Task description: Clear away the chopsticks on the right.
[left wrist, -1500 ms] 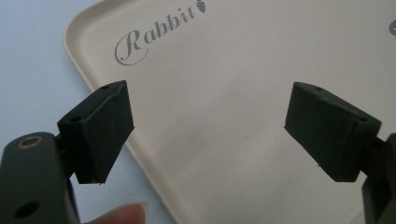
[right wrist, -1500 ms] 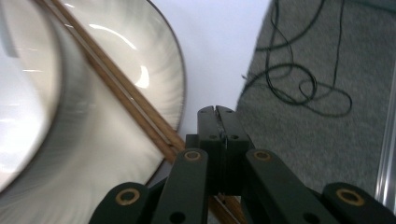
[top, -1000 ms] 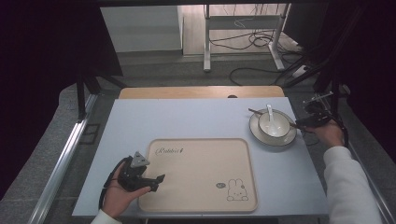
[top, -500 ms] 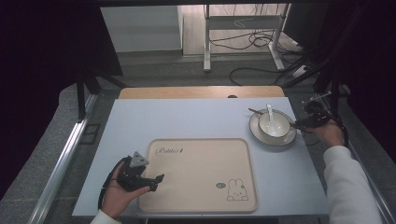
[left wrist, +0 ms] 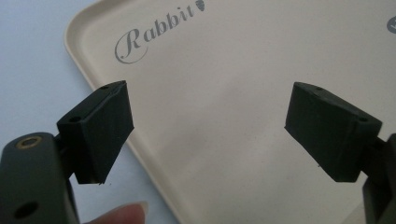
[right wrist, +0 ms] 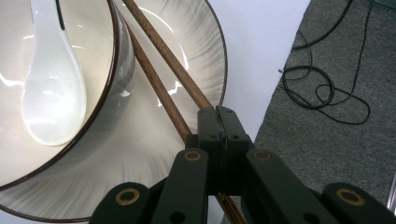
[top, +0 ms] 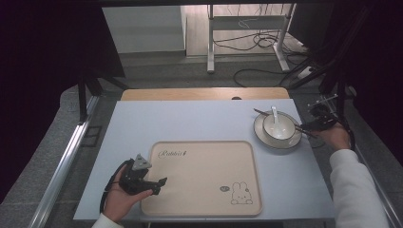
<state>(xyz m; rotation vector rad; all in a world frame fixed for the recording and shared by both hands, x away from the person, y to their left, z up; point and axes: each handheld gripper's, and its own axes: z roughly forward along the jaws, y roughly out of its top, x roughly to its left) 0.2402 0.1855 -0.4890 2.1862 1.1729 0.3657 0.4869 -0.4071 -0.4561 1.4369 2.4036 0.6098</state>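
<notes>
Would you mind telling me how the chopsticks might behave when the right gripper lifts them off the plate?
The chopsticks look like thin, stiff wood, so probably light and unbending. The right gripper is shut near one end, so the long free end may droop or swing. Two round sticks in one pinch could scissor apart or slip against the glossy plate.

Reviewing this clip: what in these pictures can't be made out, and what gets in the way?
- Whether the right gripper clamps one of the chopsticks or both: right gripper view, its shut jaws cover the contact.
- The far tips of the chopsticks: high view, hidden behind the bowl.
- The small grey mark beside the rabbit on the tray: high view, too small.
- The spoon handle's end: right gripper view, cut off by the top edge.
</notes>
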